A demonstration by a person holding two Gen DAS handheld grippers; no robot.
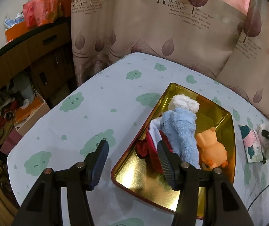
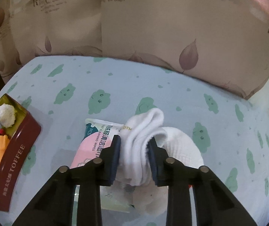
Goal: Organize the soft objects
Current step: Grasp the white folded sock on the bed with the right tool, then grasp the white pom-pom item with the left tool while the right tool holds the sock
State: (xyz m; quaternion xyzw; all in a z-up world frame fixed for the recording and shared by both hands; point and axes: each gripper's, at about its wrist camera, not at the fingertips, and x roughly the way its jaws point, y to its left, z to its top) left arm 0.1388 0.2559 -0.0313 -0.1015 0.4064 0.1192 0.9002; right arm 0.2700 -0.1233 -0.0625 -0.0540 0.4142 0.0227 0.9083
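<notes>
A gold-lined toffee tin (image 1: 140,171) sits on the table and holds a blue fuzzy sock (image 1: 179,130), a white fluffy piece (image 1: 185,102), a red and white cloth (image 1: 151,141) and an orange soft toy (image 1: 212,148). My left gripper (image 1: 132,146) is open and empty, its fingers straddling the tin's left wall. In the right wrist view my right gripper (image 2: 134,141) is shut on a white sock (image 2: 142,137), which lies over a pack of wet wipes (image 2: 95,141) and a white round cloth (image 2: 181,146). The tin's red wall (image 2: 16,160) shows at the left.
The table has a pale blue cover with green clouds (image 1: 89,116). A leaf-printed curtain (image 1: 153,28) hangs behind it. A wooden cabinet with clutter (image 1: 21,60) stands to the left. The wipes pack (image 1: 251,143) lies right of the tin.
</notes>
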